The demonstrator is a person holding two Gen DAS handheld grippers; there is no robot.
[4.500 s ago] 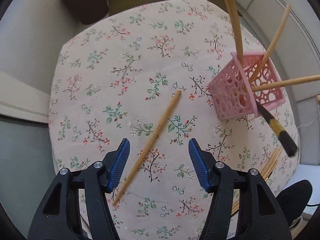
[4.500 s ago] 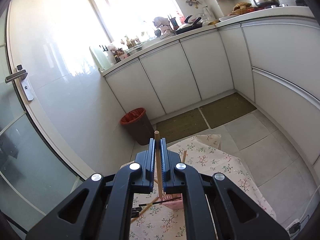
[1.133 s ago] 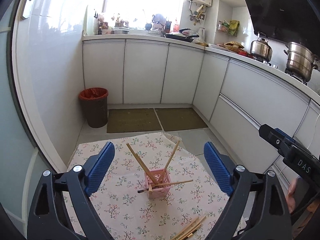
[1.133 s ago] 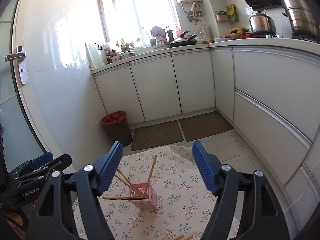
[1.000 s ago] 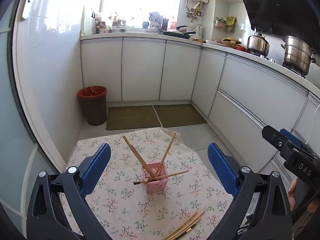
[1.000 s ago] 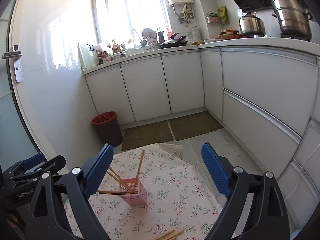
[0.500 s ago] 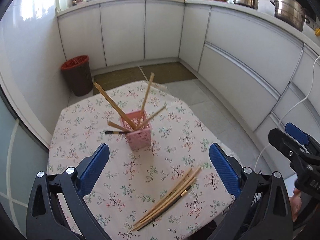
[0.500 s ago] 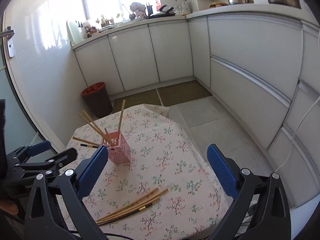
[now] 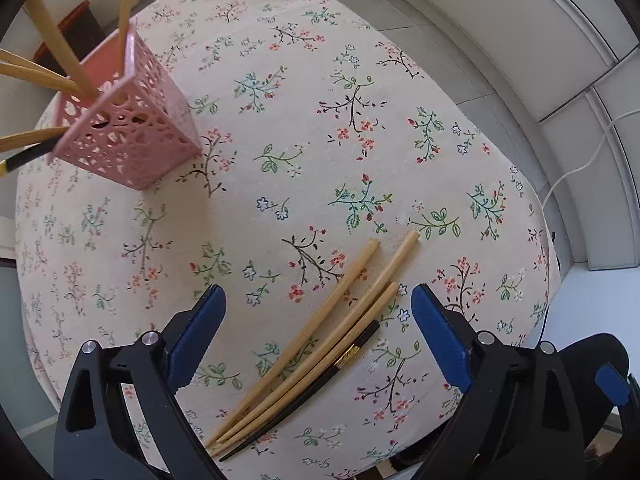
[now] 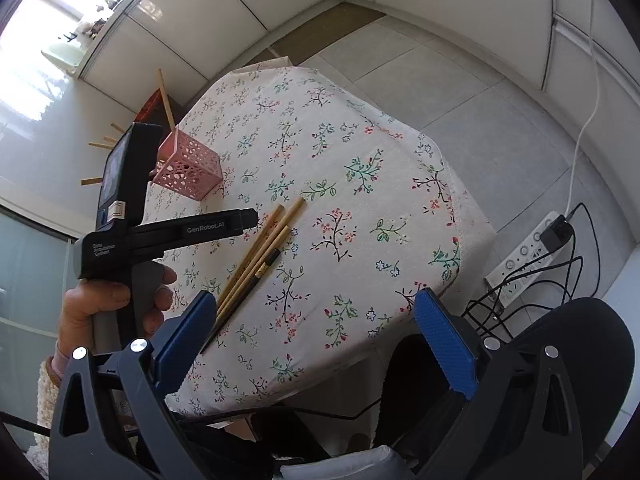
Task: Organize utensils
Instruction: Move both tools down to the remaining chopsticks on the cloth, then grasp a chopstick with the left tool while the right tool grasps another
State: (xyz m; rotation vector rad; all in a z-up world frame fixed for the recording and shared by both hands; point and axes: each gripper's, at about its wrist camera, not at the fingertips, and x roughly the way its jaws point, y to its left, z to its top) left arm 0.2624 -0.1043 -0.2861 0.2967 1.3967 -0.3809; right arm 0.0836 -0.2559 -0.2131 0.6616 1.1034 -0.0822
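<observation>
Loose chopsticks on the tablecloth: four in one bundle at 6 o'clock in the left wrist view. Three were pale wood and one was black with a gold band.
Chopsticks in the holder: at least five at 10 o'clock. Four were pale wood and one had a black handle.
Pink holders: one.
Grippers: two, the left gripper and the right gripper, each with two blue pads.
Power strips: one at 3 o'clock in the right wrist view.
Hands: one.
</observation>
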